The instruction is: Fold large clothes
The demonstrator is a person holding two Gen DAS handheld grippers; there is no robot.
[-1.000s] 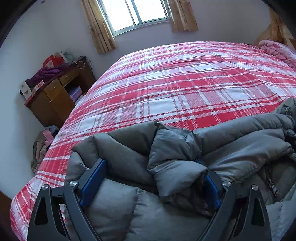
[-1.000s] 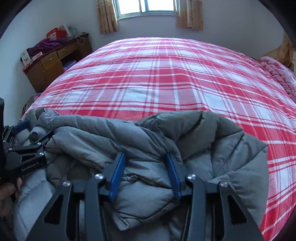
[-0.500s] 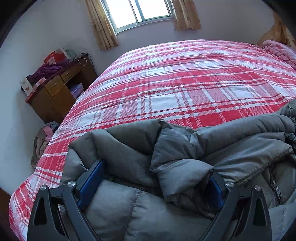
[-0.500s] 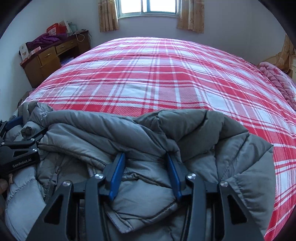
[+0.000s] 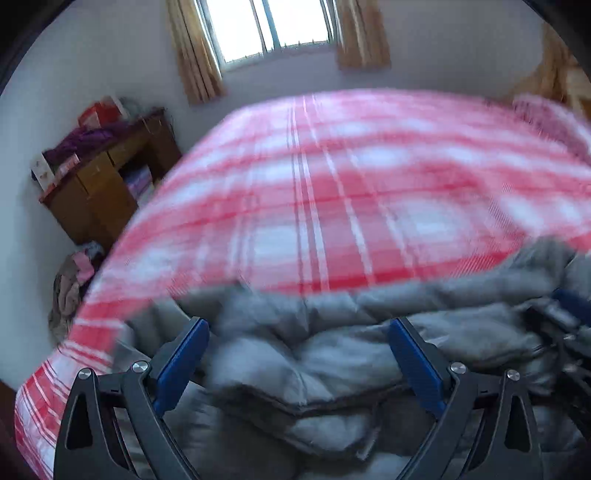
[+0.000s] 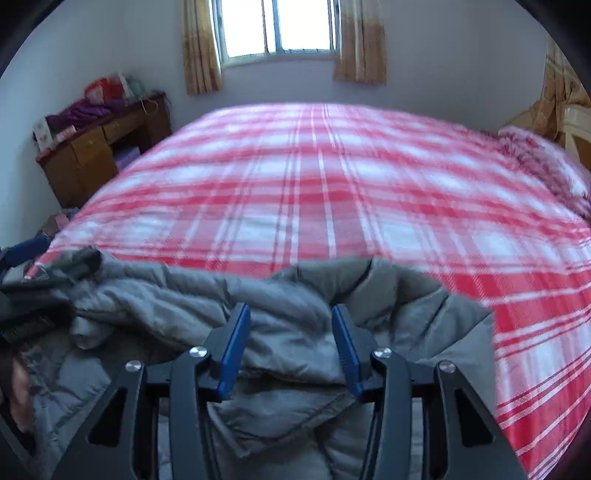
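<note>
A grey puffer jacket lies bunched at the near edge of a bed with a red and white plaid cover. My left gripper has its blue fingers spread wide, with a thick fold of the jacket lying between them. My right gripper has its fingers closer together, pressed on a bunched fold of the jacket. The left gripper shows at the left edge of the right wrist view. Both views are blurred by motion.
A wooden desk with clothes and boxes on it stands left of the bed. A clothes heap lies on the floor below it. A window with tan curtains is behind the bed. A pink blanket lies at the far right.
Both grippers have swung upward and back, so more wall and window show. The jacket fold in the left gripper has dropped lower between the fingers. The right gripper keeps its hold.
</note>
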